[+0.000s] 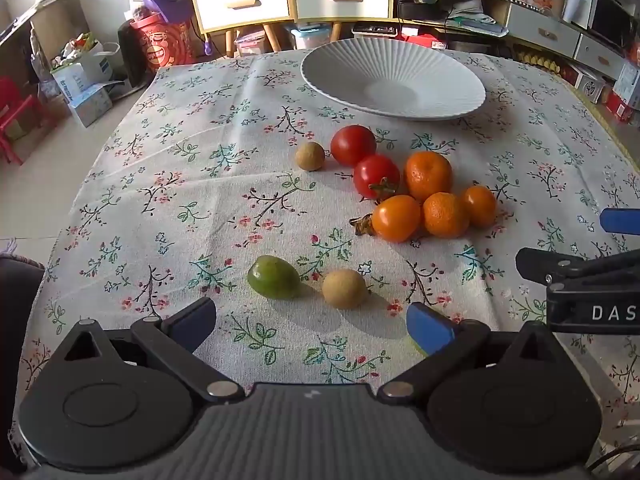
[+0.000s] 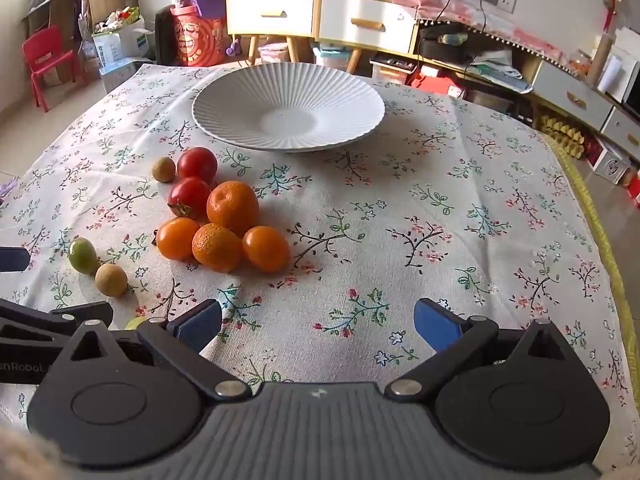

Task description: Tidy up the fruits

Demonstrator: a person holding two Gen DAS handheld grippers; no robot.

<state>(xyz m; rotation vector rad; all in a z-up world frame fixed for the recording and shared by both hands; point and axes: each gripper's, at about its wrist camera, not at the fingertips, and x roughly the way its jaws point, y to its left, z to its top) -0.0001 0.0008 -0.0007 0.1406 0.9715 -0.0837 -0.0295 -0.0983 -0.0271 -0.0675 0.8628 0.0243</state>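
Hovering low over the flowered tablecloth (image 1: 168,184), the left gripper (image 1: 310,322) has its jaws spread wide with nothing between them; the right gripper (image 2: 318,322) is likewise spread and holds nothing. Each gripper shows at the side edge of the other's view, so the two sit side by side at the near edge of the table.

Nearest the left gripper lie a green fruit (image 1: 273,277) and a tan round fruit (image 1: 344,289), just beside each other on the cloth.

Farther out is a tight cluster: an orange tomato (image 1: 397,218), a small tangerine (image 1: 445,215) and a second orange tomato (image 1: 479,206) in the front row, with a larger tangerine (image 1: 428,175) and a red tomato (image 1: 376,176) touching behind them. A second red tomato (image 1: 353,145) lies beyond, with another tan fruit (image 1: 310,156) just beside it.

Farthest on the table stands a white ribbed plate (image 2: 224,108), apart from the fruit, with nothing on it
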